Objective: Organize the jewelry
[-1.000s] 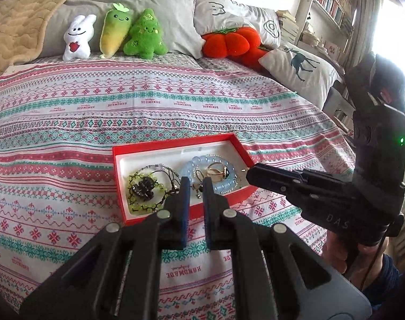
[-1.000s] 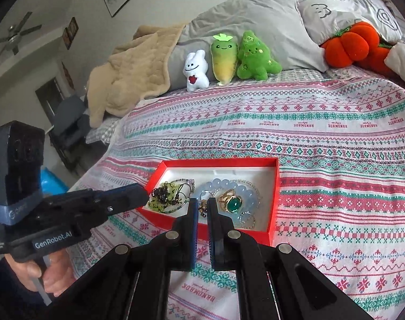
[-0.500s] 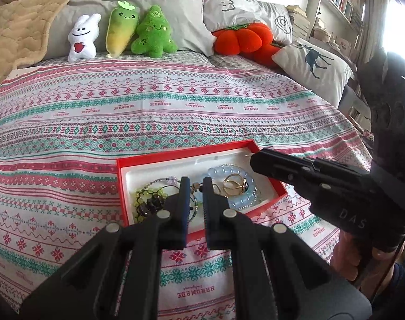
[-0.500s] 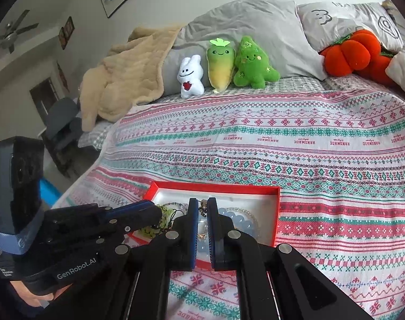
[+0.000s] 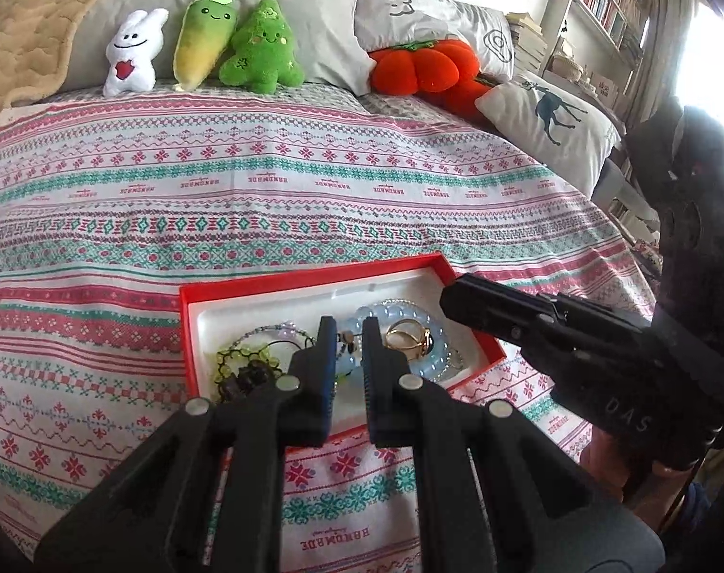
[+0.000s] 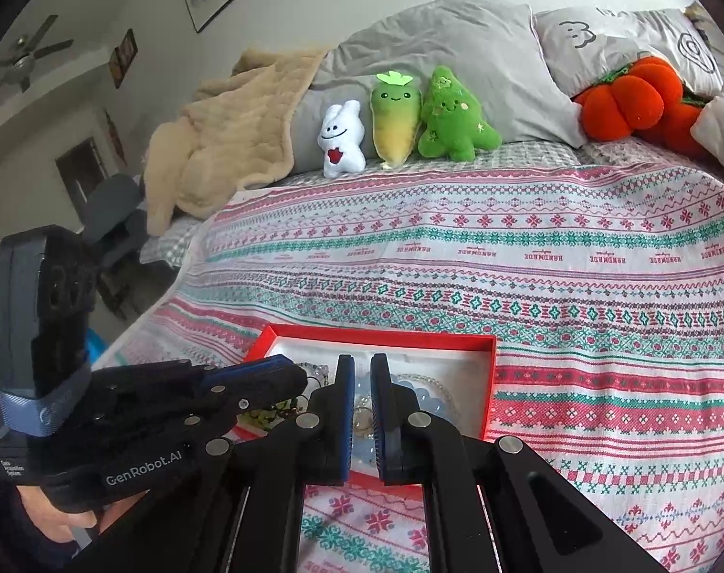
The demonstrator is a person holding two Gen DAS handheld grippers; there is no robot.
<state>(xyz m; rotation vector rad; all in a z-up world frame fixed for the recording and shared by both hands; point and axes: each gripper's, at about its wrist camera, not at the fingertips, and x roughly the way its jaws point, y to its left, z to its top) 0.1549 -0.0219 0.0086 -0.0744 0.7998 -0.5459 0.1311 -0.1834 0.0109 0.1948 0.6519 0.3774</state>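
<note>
Your left hand-held gripper (image 5: 350,334) tilts down over the red rectangular jewelry box (image 5: 309,279), jaws opening, empty; your right hand-held gripper (image 6: 360,372) is clenched, empty. Only the right view shows the ceiling fan (image 6: 25,55).

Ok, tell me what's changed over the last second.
Both grippers closed in over the red tray. The left gripper is opening its jaws slightly above the blue bead bracelet, gripping nothing. The right gripper took nothing either. The jewelry stayed put.

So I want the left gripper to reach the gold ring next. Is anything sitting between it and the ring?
Nothing visible blocks it. The left gripper, jaws opening with nothing between them, hovers over the red box; the gold ring lies uncovered on the blue bead bracelet, just right of the fingertips. The right gripper hangs nearby at the box's right rim.
</note>
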